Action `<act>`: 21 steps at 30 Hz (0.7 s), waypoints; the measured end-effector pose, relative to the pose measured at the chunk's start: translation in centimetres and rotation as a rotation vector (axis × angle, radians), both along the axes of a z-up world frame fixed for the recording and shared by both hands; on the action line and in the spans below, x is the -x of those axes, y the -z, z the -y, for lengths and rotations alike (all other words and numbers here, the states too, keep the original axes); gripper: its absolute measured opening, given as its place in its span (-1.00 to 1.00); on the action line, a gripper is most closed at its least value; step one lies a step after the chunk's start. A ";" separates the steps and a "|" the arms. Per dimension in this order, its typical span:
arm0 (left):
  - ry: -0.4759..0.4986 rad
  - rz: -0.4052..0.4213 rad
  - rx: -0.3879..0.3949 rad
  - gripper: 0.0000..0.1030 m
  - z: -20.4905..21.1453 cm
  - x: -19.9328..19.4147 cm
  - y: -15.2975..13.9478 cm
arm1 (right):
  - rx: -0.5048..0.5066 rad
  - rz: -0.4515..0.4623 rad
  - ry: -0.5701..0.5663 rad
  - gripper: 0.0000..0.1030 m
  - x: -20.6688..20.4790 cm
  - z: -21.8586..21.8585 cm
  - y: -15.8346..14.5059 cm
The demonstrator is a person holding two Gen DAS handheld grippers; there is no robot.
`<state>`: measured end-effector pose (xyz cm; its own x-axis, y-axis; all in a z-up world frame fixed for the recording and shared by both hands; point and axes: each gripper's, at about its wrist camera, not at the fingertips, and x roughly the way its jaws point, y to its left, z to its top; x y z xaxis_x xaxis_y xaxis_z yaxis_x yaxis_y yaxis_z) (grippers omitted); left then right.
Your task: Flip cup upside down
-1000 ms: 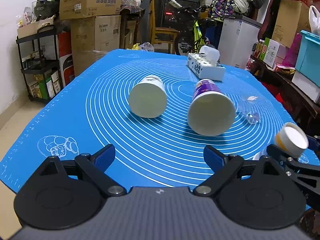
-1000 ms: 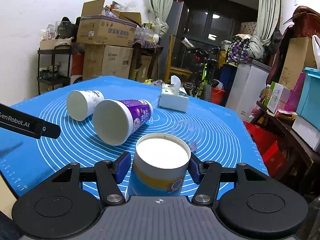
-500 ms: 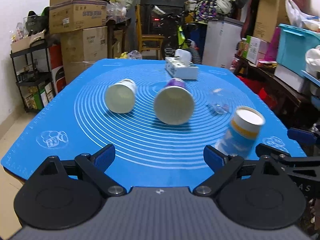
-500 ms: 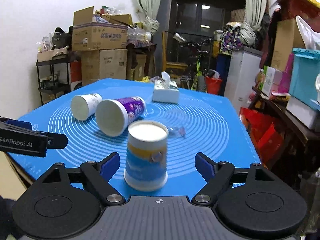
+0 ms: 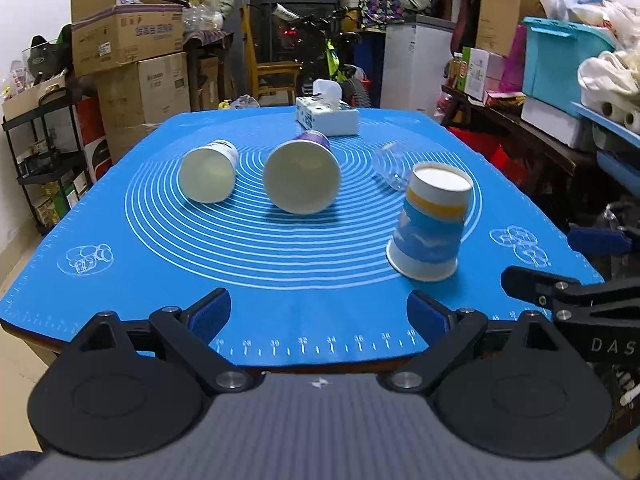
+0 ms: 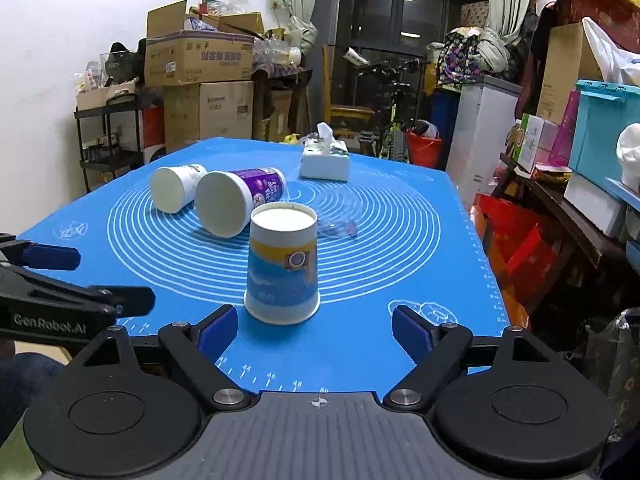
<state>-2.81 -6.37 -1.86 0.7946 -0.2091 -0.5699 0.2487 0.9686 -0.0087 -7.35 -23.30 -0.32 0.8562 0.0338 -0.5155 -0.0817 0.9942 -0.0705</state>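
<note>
- Cup (image 6: 282, 268) with the blue and yellow print stands mouth-down on the blue mat (image 6: 400, 272), base up, its long axis upright; judged from that alone, this one is already flipped
- It sits near the front edge of the mat, dead ahead of the right gripper (image 6: 316, 330) and just beyond its fingertips, apart from both pads
- The right gripper's jaws stand wide, empty, one on each side of the cup's line, neither touching it
- The left gripper (image 5: 319, 312) is also spread wide and holds nothing; from its camera the flipped cup (image 5: 430, 222) lies forward and off to the right, so the right hand is the nearer one to it
- Two more cups lie on their sides further back, mouths turned toward the cameras: the purple cup (image 5: 302, 178) near the mat's centre and the white cup (image 5: 208, 172) just to its left, close together in the right view
- Their long axes run roughly away from the grippers, so if they are next, I judge a grasp would have to close across the wall from the sides, then rotate
- The white cup lies toward the left gripper's side; the purple cup sits about between the two
- A tissue box (image 6: 325, 160) stands behind them, well apart
</note>
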 end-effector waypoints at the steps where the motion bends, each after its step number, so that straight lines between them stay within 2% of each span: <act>1: 0.004 -0.003 -0.002 0.83 0.1 0.1 0.1 | 0.001 -0.003 -0.002 0.68 0.1 0.0 0.0; 21: 0.027 -0.028 -0.019 0.83 0.3 0.5 0.6 | 0.014 -0.038 -0.019 0.68 0.6 -0.3 0.4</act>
